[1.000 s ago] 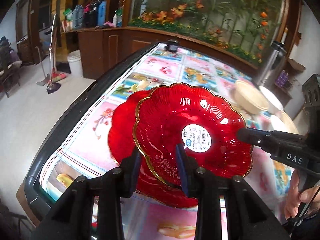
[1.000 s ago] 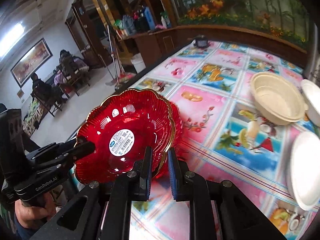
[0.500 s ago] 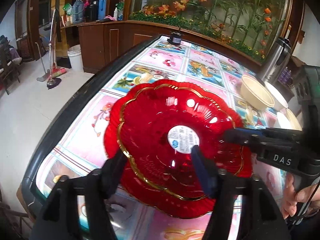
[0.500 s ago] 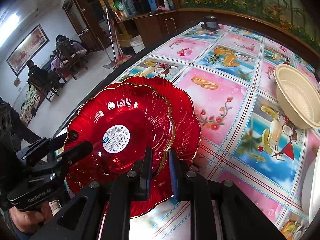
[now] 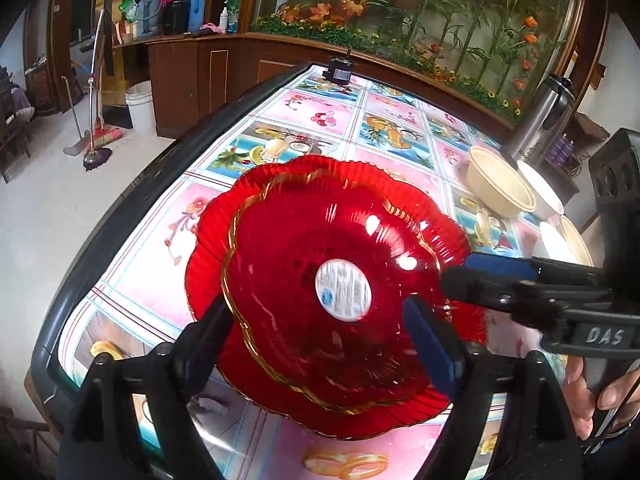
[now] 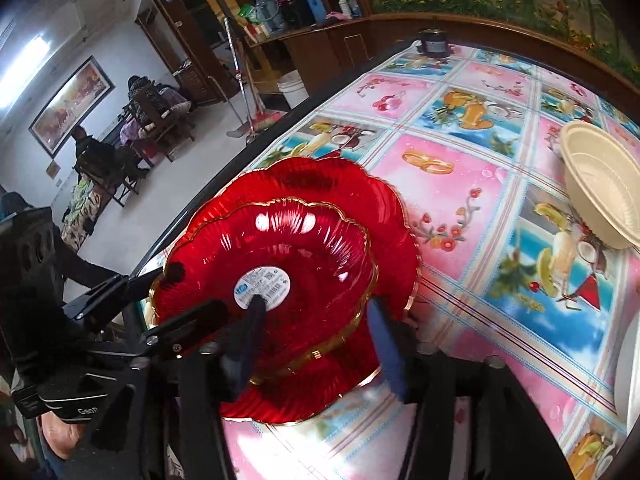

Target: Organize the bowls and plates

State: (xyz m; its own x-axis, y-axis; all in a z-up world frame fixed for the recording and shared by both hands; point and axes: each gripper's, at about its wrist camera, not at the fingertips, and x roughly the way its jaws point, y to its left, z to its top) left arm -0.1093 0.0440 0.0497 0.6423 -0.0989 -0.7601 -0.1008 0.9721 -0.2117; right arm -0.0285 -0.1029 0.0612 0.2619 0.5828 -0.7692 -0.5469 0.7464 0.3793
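Two scalloped, ribbed red glass plates [image 5: 320, 280] sit seemingly nested; both tools [image 5: 316, 332] [image 6: 316, 332] are opening, unclamped.

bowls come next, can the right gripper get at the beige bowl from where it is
Probably yes. The right gripper, jaws opening around the rim of the top red plate, holds nothing, and only bare tablecloth lies between it and the beige bowl.
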